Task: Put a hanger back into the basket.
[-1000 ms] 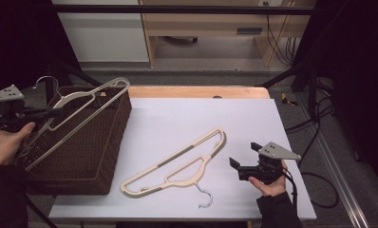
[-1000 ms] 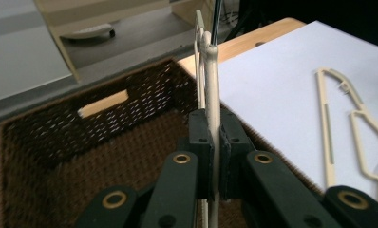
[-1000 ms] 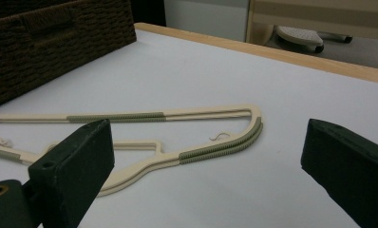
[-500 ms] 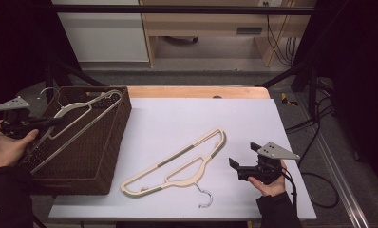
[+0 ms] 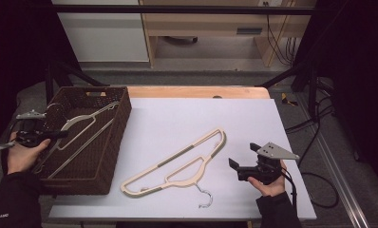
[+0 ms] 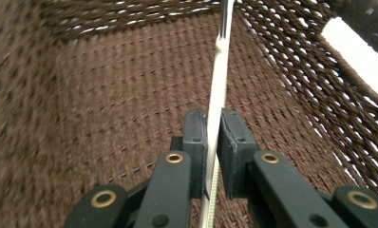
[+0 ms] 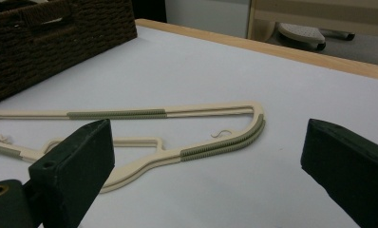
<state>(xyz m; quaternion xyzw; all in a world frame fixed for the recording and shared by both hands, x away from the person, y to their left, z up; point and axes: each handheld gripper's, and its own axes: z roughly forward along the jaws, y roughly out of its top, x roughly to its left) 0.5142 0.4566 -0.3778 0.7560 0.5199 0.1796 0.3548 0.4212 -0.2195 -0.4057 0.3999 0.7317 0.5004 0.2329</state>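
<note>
A cream hanger [image 5: 89,114] lies slanted inside the brown wicker basket [image 5: 123,118] at the table's left. My left gripper [image 5: 59,134] reaches into the basket from the left. In the left gripper view its jaws [image 6: 214,116] have just been opening a little, and the hanger's thin bar [image 6: 222,57] is still pinched between the pads. A second cream hanger [image 5: 177,161] with a metal hook [image 5: 203,199] lies flat on the white table. My right gripper [image 5: 241,156] stands open just right of it, jaws wide [image 7: 206,137], nothing between them, facing that hanger [image 7: 215,147].
The white tabletop [image 5: 187,118] has a wooden strip [image 5: 196,91] along its far edge. Beyond it stand a wooden bench and a white cabinet. Cables trail on the floor at the right. The basket's woven walls [image 6: 106,95] surround the left gripper closely.
My left hand has come down with the hanger, from above the basket's rim to inside it. The right hand and the hanger on the table have not moved.
</note>
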